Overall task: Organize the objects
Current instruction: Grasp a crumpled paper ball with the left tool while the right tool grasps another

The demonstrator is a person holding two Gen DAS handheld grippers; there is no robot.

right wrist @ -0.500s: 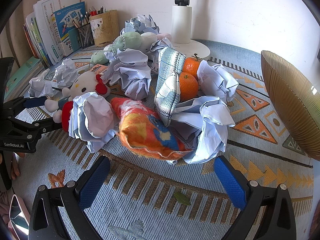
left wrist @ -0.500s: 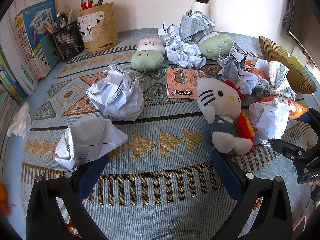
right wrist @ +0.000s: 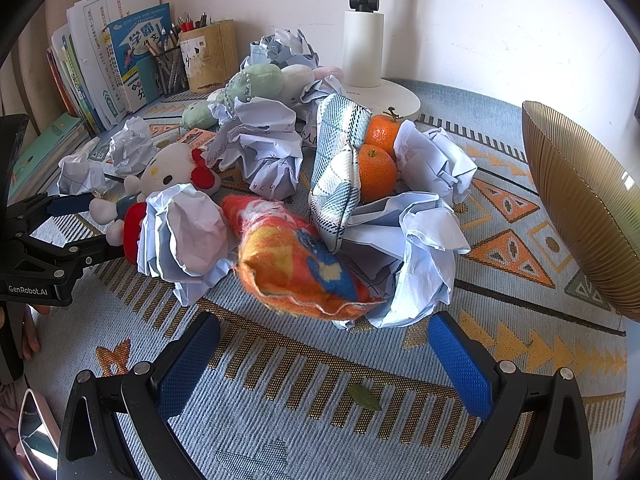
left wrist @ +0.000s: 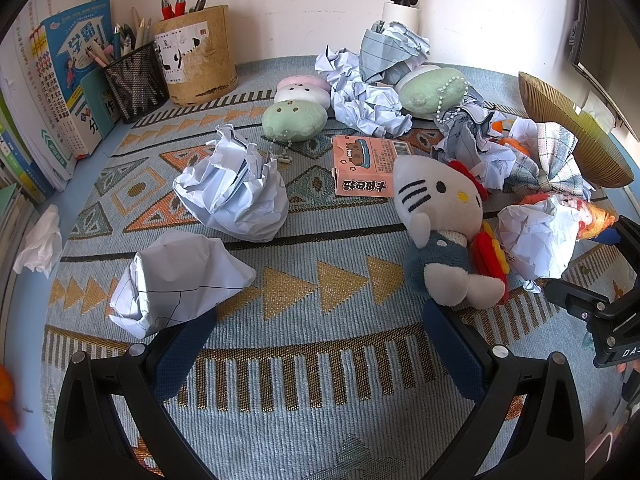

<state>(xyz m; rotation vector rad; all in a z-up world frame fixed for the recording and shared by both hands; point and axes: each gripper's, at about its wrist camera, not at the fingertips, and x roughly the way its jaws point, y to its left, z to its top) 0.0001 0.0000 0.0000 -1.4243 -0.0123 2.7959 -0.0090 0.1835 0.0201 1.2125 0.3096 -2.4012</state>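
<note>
Cat plush point(left wrist: 438, 216) just beyond left gripper's point(left wrist: 320, 344) right-hand finger, ungripped

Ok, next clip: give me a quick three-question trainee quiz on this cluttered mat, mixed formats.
1. True or false: the left gripper is shut on the cat plush.
2. How many oranges sit beside the plaid cloth? A) one B) two C) four
3. Fill in: the pink box lies between the cat plush and the green ____.

Key: 1 false, both grippers stand open and empty, the right gripper too. 2 B. 3 plush.
</note>
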